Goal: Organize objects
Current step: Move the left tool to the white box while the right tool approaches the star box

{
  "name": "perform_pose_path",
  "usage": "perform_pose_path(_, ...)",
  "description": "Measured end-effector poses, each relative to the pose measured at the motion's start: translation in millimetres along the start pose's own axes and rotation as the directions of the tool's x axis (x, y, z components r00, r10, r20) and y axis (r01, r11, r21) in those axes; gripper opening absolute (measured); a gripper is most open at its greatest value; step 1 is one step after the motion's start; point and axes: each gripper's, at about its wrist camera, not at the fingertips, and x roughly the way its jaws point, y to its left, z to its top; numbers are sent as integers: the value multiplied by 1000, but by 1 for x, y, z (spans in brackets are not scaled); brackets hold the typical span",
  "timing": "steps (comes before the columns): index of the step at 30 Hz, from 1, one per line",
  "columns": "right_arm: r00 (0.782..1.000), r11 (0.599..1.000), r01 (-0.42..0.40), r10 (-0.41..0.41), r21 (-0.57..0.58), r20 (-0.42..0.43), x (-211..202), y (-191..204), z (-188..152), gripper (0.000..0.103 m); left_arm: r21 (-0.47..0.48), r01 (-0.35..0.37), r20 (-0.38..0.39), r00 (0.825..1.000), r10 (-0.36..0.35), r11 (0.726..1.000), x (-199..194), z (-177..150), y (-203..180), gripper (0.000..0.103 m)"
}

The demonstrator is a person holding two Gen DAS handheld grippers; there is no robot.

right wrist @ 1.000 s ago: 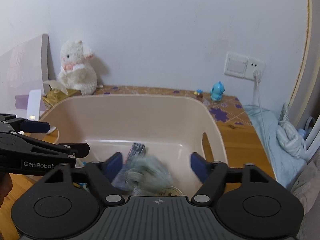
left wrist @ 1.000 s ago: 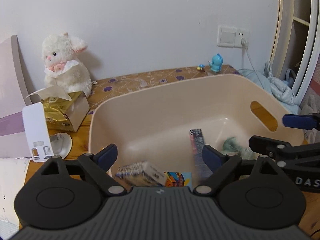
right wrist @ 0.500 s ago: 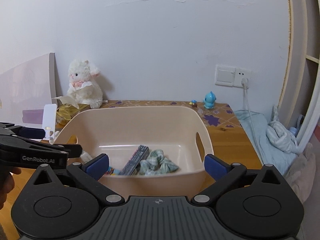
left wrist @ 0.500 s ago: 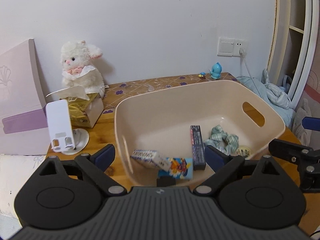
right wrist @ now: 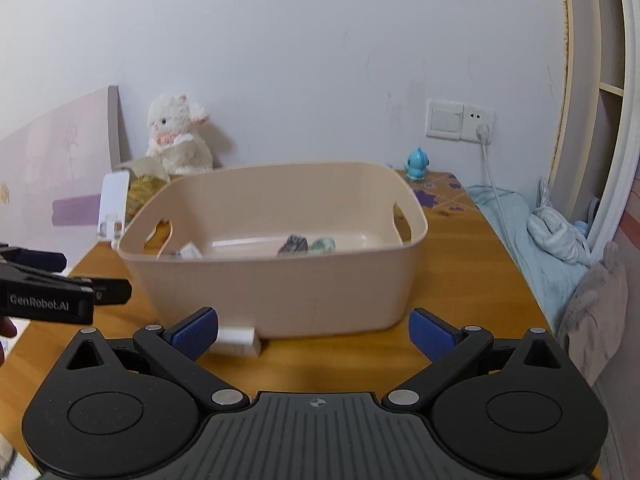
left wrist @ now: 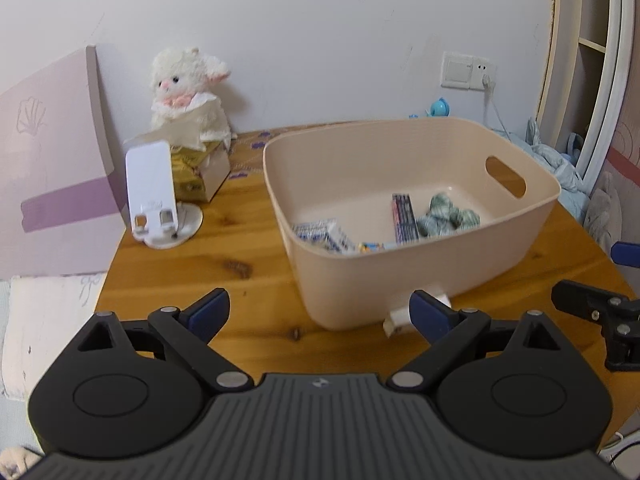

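A beige plastic bin (left wrist: 420, 272) stands on the wooden table (left wrist: 240, 264); it also shows in the right wrist view (right wrist: 280, 288). Inside lie a green scrunchie (left wrist: 446, 216), a dark slim box (left wrist: 404, 212), a blue-white packet (left wrist: 320, 234) and a colourful card (left wrist: 370, 246). A small white block (right wrist: 238, 336) lies on the table at the bin's near edge, also in the left wrist view (left wrist: 396, 316). My left gripper (left wrist: 316, 312) and right gripper (right wrist: 314, 332) are both open and empty, held back from the bin.
A white plush lamb (left wrist: 188, 88) sits on a gold tissue box (left wrist: 196, 172) at the back left. A white phone stand (left wrist: 154, 196) is beside it. A pink board (left wrist: 52, 168) leans at left. A blue toy (right wrist: 418, 164) and bedding (right wrist: 540, 240) are at right.
Both grippers have pulled back and up, away from inside the bin. The scrunchie and slim box now lie in the bin. The white block has come into view.
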Motion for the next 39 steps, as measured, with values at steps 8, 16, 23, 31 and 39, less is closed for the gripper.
perform_pose_path(8,998,1000,-14,14,-1,-61,5,9,-30,103,-30,15,-63,998,-17,999,8,-36,6,97)
perform_pose_path(16,991,998,-47,42,-33,-126,26,28,-53,103,-54,19,-112,993,-25,998,18,-61,9,97)
perform_pose_path(23,982,996,-74,65,-41,-177,47,40,-64,103,-62,9,-144,989,-18,998,27,-74,12,97)
perform_pose_path(31,978,995,-81,69,-52,-198,70,46,-69,103,-68,4,-167,986,-15,998,40,-76,10,97)
perform_pose_path(39,988,994,-54,40,-96,-149,80,30,-71,86,-84,22,-176,984,-37,996,53,-72,2,97)
